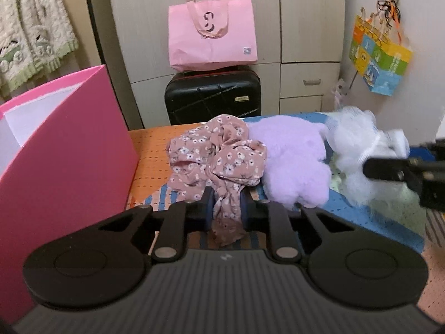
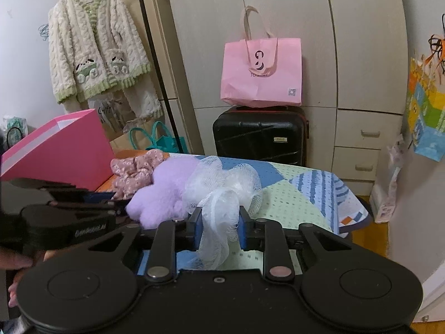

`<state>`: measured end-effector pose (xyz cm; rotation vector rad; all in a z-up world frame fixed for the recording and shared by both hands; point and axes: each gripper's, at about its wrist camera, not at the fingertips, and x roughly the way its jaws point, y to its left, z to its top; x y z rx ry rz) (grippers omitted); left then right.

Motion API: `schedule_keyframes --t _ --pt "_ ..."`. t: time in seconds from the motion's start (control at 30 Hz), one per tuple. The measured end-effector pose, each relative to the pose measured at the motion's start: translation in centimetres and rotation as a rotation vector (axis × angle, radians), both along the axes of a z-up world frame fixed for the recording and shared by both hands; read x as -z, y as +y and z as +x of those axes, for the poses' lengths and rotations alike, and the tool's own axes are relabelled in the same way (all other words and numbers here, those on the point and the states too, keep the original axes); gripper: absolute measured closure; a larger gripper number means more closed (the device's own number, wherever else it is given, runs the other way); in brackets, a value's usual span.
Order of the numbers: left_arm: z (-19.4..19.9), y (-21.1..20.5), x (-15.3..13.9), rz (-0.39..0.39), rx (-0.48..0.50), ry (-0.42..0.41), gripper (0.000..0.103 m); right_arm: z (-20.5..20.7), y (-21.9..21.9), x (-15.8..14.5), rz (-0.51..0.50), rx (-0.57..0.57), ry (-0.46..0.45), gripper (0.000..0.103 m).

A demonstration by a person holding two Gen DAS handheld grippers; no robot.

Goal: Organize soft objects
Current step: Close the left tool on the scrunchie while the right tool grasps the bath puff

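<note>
A pink floral scrunchie (image 1: 219,156) lies on the patterned table cover (image 1: 150,150), and my left gripper (image 1: 226,206) is shut on its near fold. Right of it rests a fluffy lilac soft piece (image 1: 292,161), then a white mesh bath puff (image 1: 358,144). In the right wrist view my right gripper (image 2: 219,228) is shut on a near lobe of the white mesh puff (image 2: 222,189); the lilac piece (image 2: 164,192) and the scrunchie (image 2: 133,172) sit to its left. The left gripper (image 2: 111,203) reaches in from the left there. The right gripper's fingers (image 1: 389,167) enter the left wrist view from the right.
An open pink box (image 1: 64,161) stands at the table's left end, also seen as the pink box (image 2: 58,150). Behind the table are a black suitcase (image 2: 261,136) with a pink tote bag (image 2: 261,72) on it, a wardrobe, and a colourful bag (image 1: 381,58) on the wall.
</note>
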<state>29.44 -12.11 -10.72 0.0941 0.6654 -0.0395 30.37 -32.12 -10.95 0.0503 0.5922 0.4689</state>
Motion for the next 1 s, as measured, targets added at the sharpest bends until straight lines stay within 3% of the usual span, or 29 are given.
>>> schedule_keyframes --t 0.3,0.57,1.0 --pt "-1.3 1.0 -1.1 -0.048 -0.024 -0.04 0.087 -1.5 0.3 0.1 -0.007 0.017 -0.012 0.075" --pt "-2.9 1.8 -1.7 -0.103 -0.013 -0.065 0.09 -3.2 0.1 0.0 -0.008 0.099 -0.009 0.075" --pt "-6.6 2.9 -2.1 -0.233 0.093 0.013 0.09 -6.8 0.8 -1.0 -0.01 0.108 -0.021 0.075"
